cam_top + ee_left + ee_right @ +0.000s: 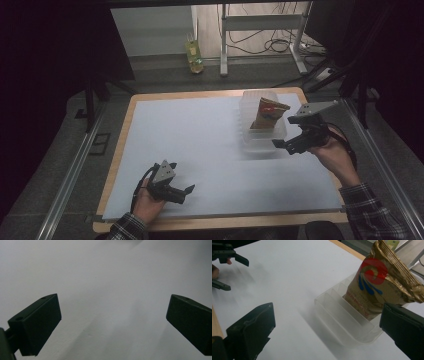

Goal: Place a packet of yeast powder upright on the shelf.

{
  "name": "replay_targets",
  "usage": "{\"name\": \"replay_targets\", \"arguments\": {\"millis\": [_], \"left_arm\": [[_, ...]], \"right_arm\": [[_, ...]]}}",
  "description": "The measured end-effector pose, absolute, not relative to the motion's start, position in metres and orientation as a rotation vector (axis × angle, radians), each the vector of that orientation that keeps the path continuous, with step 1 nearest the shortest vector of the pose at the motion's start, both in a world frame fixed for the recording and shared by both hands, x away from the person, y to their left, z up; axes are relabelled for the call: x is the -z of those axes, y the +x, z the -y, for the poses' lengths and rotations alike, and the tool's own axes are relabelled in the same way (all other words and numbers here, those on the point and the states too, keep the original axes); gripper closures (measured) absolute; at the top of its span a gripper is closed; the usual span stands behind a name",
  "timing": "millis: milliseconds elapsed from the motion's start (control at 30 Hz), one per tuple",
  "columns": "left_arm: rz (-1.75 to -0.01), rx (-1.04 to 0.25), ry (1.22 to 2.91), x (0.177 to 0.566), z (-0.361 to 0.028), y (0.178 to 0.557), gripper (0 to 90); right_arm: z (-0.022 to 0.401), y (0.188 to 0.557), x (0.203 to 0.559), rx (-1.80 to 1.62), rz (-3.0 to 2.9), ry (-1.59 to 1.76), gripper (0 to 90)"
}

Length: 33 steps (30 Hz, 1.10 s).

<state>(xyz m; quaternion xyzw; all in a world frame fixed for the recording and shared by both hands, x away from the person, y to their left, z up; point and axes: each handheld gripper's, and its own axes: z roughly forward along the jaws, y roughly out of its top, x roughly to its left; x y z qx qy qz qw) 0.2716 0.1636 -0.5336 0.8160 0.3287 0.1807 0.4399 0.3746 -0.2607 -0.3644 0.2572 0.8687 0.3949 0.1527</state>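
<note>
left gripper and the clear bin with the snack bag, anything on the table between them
Nothing: in the high view only bare white table surface lies between the left gripper and the clear divided bin holding the gold snack bag.

Pale blue-grey mat covers wooden table. Yellow-green plastic bottle stands on floor behind it (near white metal frame legs).

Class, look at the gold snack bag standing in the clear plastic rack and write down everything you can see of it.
The snack bag is a crinkled gold foil pouch with a red circle and blue wave strokes printed on its front, and small print too blurred to read. Its top edge is sealed and creased. It stands upright, leaning slightly, in a slot between the dividers of the clear plastic rack at the table's far right. The right gripper is close by, open, not touching it.
</note>
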Motion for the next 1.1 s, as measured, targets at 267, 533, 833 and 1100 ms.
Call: {"name": "replay_targets", "arguments": {"millis": [267, 533, 833, 1100], "left_arm": [[-0.814, -0.454, 2.028, 0.534, -0.163, 0.271, 0.0], [-0.807, -0.457, 2.037, 0.534, -0.163, 0.271, 0.0], [-0.805, -0.459, 2.038, 0.534, -0.162, 0.271, 0.0], [-0.801, -0.46, 2.04, 0.534, -0.162, 0.271, 0.0]], "right_arm": [[0.264, 0.363, 0.37, -1.151, -2.491, 0.737, 0.4], [0.266, 0.353, 0.377, -1.15, -2.481, 0.767, 0.4], [0.263, 0.342, 0.387, -1.145, -2.494, 0.754, 0.3], [0.258, 0.332, 0.395, -1.152, -2.517, 0.731, 0.3]]}}
